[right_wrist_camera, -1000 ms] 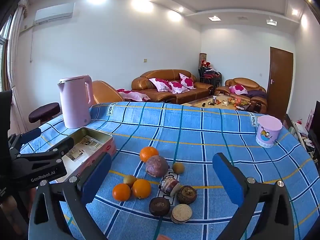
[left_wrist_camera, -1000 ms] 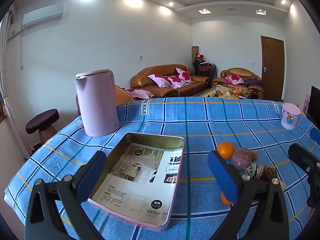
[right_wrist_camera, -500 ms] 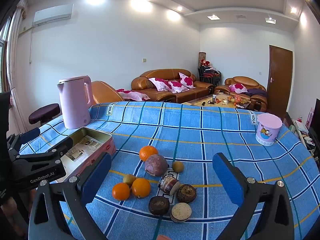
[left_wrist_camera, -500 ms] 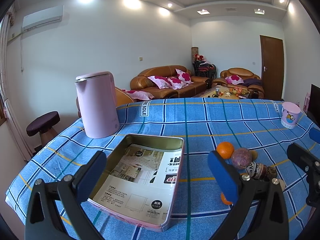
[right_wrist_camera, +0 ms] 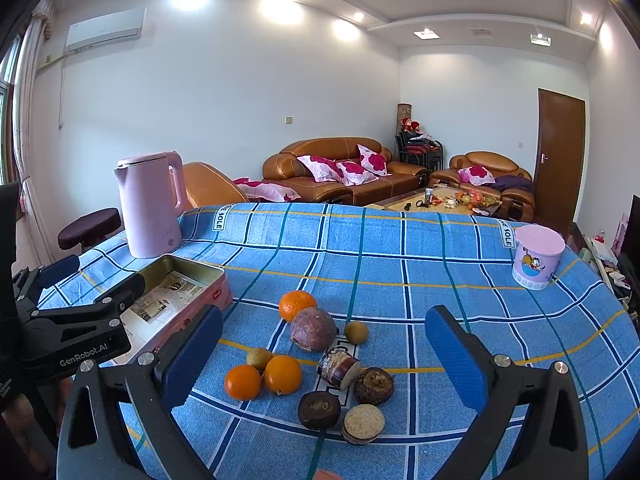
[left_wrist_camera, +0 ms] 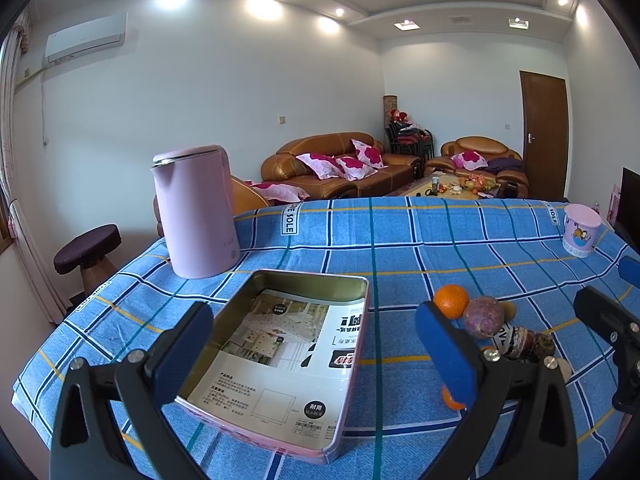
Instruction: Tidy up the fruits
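Your left hand-held gripper [left_wrist_camera: 316, 344] hangs over the near left part of the counter [left_wrist_camera: 400, 240], jaws spread wide, nothing between the blue pads. The open tin [left_wrist_camera: 280, 344] sits directly under it, framed by both fingers; printed paper lines its floor, no fruit inside.

Your right hand-held gripper [right_wrist_camera: 324, 352] is likewise wide open and empty-handed, raised above the fruit cluster. From its view the cluster lies between the two fingers:
- far orange [right_wrist_camera: 297, 305], touching the large purple fruit [right_wrist_camera: 313, 328] just in front of it
- small yellow-brown fruit [right_wrist_camera: 356, 332] just right of the purple one
- two oranges side by side, touching [right_wrist_camera: 242, 382] and [right_wrist_camera: 282, 374], with another small yellowish fruit [right_wrist_camera: 259, 358] tucked behind them
- a striped dark piece lying on its side [right_wrist_camera: 339, 368], near centre
- three dark round fruits at the front [right_wrist_camera: 374, 385], [right_wrist_camera: 319, 410], [right_wrist_camera: 363, 424]; the nearest one shows a pale cut face upward

All fruit rests on the blue checked cloth [right_wrist_camera: 440, 272], right of the tin and apart from it.

Farther out: pink kettle [left_wrist_camera: 196, 212] upright behind the tin at the far left corner of the counter; pink cartoon cup [right_wrist_camera: 538, 256] upright near the far right edge, well apart from the fruit. In the right-wrist view the left gripper's black body shows at the left edge, over the tin's near end.

Beyond the counter: brown sofas [right_wrist_camera: 340, 172] with red-flowered cushions, a dark stool [right_wrist_camera: 90, 226], a brown door [right_wrist_camera: 560, 160].
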{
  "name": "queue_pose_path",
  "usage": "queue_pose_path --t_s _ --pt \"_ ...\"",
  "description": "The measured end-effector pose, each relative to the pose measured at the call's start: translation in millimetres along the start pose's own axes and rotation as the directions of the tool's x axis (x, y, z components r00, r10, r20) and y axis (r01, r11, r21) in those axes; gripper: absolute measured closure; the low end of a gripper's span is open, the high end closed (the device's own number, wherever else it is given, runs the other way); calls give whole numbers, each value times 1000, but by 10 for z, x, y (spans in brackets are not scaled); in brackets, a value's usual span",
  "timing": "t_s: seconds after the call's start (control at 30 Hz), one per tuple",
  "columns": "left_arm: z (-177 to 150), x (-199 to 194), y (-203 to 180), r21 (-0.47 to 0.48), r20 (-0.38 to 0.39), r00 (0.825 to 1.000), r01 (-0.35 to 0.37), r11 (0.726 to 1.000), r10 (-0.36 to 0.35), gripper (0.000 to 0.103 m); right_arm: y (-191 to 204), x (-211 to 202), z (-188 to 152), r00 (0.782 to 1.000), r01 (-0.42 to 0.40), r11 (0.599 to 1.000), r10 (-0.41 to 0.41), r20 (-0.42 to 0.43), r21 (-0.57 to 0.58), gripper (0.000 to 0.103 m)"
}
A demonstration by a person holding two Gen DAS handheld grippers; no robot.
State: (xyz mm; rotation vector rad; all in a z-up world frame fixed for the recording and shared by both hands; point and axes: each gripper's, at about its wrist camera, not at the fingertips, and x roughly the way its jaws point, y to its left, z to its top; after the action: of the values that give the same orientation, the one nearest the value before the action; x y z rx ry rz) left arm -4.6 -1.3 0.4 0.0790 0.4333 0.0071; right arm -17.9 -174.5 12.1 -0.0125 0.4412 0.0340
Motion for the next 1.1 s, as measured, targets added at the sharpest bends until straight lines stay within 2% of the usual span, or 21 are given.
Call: queue_pose_path --t_s 1.1 --pt "-20 10 -16 4 -5 1000 3 1000 -3 0 4 43 -43 1000 1 1000 -1 -9 3 1"
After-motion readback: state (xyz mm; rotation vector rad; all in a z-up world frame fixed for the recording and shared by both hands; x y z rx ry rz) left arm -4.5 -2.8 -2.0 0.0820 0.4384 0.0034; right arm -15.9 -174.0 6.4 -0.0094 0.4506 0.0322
